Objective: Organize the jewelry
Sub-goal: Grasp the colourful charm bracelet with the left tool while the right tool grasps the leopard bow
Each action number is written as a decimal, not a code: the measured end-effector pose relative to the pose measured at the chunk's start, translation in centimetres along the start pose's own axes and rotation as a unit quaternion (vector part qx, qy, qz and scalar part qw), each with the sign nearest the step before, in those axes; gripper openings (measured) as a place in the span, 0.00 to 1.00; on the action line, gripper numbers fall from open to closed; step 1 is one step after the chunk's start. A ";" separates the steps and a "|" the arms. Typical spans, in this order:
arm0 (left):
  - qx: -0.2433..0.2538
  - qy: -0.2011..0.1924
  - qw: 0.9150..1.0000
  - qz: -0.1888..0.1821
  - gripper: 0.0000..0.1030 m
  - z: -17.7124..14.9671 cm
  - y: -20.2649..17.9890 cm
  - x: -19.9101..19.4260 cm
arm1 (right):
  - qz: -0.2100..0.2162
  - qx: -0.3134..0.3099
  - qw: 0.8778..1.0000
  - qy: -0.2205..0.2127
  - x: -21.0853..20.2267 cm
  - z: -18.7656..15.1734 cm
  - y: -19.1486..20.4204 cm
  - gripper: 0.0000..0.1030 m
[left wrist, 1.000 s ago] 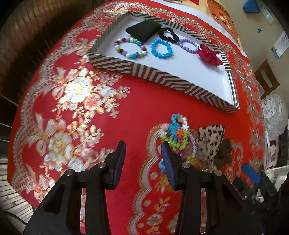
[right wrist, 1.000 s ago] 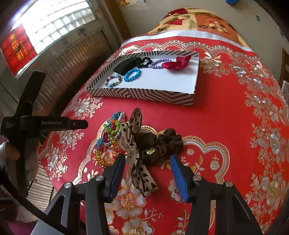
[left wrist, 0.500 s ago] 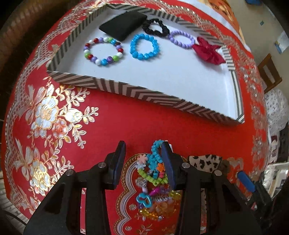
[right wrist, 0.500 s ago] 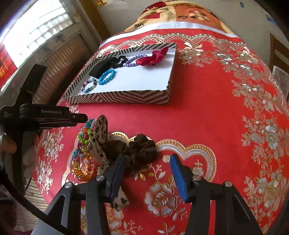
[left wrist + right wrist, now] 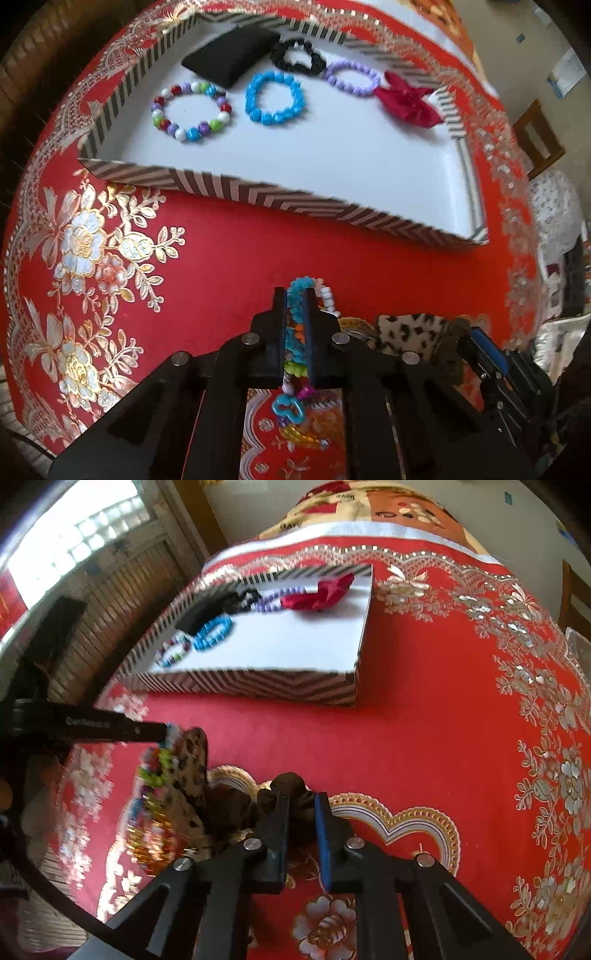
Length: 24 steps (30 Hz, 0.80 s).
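On the red floral table (image 5: 229, 258), the left gripper (image 5: 297, 314) is clamped on a colourful bead bracelet (image 5: 295, 332), and the right gripper (image 5: 301, 812) is pinched on a brown scrunchie (image 5: 288, 786). Between them lies a leopard-print bow (image 5: 190, 760). Beyond, the striped tray (image 5: 258, 192) holds bracelets, a black pouch (image 5: 231, 55) and a red bow (image 5: 406, 101).

Both grippers are matte black with angular linkage arms and round silver screw heads. The right gripper (image 5: 300, 805) has blue finger pads; the left gripper (image 5: 296, 314) carries faint white lettering on its side.
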<state>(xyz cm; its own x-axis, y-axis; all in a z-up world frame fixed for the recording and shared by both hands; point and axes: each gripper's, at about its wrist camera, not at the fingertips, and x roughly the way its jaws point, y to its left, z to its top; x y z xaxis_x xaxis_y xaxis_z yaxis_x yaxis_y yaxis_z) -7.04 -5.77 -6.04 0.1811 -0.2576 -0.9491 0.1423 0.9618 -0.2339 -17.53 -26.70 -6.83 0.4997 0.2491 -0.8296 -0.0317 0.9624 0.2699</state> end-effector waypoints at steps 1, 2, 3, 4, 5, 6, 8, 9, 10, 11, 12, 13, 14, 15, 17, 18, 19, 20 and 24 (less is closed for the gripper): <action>0.001 -0.008 1.000 -0.003 0.06 -0.1 0.0 -0.7 | 0.010 0.004 1.000 -0.007 -0.7 0.1 -0.1 0.12; 0.003 -0.017 1.000 -0.004 0.06 -0.1 0.1 -1.6 | 0.017 0.006 1.000 -0.014 -1.4 0.2 -0.1 0.12; 0.005 -0.024 1.000 -0.006 0.06 -0.2 0.1 -2.3 | 0.022 0.008 1.000 -0.019 -2.0 0.4 -0.1 0.12; 0.006 -0.032 0.999 -0.009 0.06 -0.2 0.0 -3.2 | 0.029 0.008 0.999 -0.025 -2.7 0.5 -0.2 0.12; 0.008 -0.040 0.999 -0.010 0.06 -0.2 0.0 -4.0 | 0.035 0.009 0.999 -0.031 -3.4 0.6 -0.2 0.12; 0.008 -0.046 0.999 -0.011 0.06 -0.2 -0.1 -4.6 | 0.040 0.009 0.999 -0.034 -3.9 0.7 -0.2 0.12; 0.012 -0.060 0.998 -0.013 0.06 -0.2 -0.3 -5.9 | 0.052 0.011 0.998 -0.044 -5.1 1.1 -0.1 0.12; 0.014 -0.066 0.998 -0.013 0.05 -0.2 -0.4 -6.7 | 0.055 0.012 0.997 -0.049 -5.5 1.3 -0.1 0.12; 0.016 -0.070 0.997 -0.013 0.05 -0.2 -0.5 -7.0 | 0.057 0.011 0.997 -0.054 -6.0 1.4 0.0 0.12; 0.018 -0.074 0.997 -0.013 0.05 -0.2 -0.6 -7.5 | 0.057 0.009 0.997 -0.058 -6.3 1.5 0.1 0.12; 0.020 -0.077 0.997 -0.012 0.05 -0.1 -0.8 -7.7 | 0.057 0.008 0.996 -0.063 -6.8 1.5 0.2 0.12; 0.021 -0.078 0.997 -0.010 0.05 0.0 -0.9 -7.8 | 0.057 0.007 0.996 -0.069 -7.4 1.7 0.3 0.12; 0.022 -0.075 0.997 -0.007 0.05 -0.1 -0.9 -7.8 | 0.058 0.006 0.996 -0.073 -7.8 1.7 0.4 0.12; 0.027 -0.069 0.997 -0.003 0.05 -0.1 -1.1 -7.4 | 0.059 0.004 0.995 -0.077 -8.2 1.8 0.5 0.12; 0.028 -0.056 0.998 0.004 0.07 -0.3 -0.9 -6.6 | 0.058 0.002 0.995 -0.083 -9.0 1.9 0.6 0.12; 0.027 -0.051 0.998 0.008 0.08 -0.5 -0.8 -6.0 | 0.059 0.001 0.995 -0.085 -9.3 1.9 0.6 0.12; 0.029 -0.043 0.999 0.013 0.17 -0.6 -0.8 -5.3 | 0.059 0.001 0.994 -0.087 -9.6 1.8 0.7 0.12; 0.029 -0.035 0.999 0.017 0.25 -0.6 -0.7 -4.4 | 0.058 0.000 0.994 -0.087 -9.7 1.7 0.7 0.12; 0.023 -0.002 0.999 0.031 0.27 -0.4 -0.5 -1.3 | 0.058 0.006 0.995 -0.083 -9.8 1.2 0.5 0.12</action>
<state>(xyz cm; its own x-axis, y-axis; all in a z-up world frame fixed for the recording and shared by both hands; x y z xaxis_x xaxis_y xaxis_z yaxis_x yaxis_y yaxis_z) -7.77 -5.87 -4.73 0.1944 -0.1983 -0.9607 0.1761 0.9705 -0.1646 -21.36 -28.84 2.02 0.6292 0.3363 -0.7007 -0.0874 0.9264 0.3662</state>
